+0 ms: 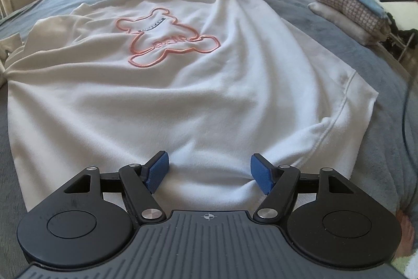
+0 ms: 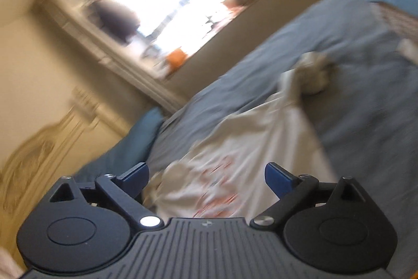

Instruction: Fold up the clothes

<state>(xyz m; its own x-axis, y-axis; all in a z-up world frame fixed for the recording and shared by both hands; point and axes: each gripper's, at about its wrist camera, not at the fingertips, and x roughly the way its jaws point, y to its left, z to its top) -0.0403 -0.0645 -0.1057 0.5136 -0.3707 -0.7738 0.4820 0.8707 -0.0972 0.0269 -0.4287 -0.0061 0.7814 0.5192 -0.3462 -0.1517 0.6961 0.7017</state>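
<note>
While my left gripper (image 1: 209, 171) hovers, jaws spread and empty, over the near hem of the white sweatshirt (image 1: 162, 85) spread on the bed (image 1: 365, 62), a careless pinch could drag the blanket up too. My right gripper (image 2: 206, 182), also wide open, is raised and tilted. Folded stack (image 1: 344, 1) crowds the bed's far right corner; elsewhere there's room.

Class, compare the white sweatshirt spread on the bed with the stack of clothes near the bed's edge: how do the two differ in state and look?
The white sweatshirt lies spread out, wrinkled and unfolded; the stack of clothes is already folded and piled. The sweatshirt is a single plain white garment with a pink bear outline; the stack holds several pieces: blue, checked and pale. Both rest on the blue-grey bed cover.
</note>
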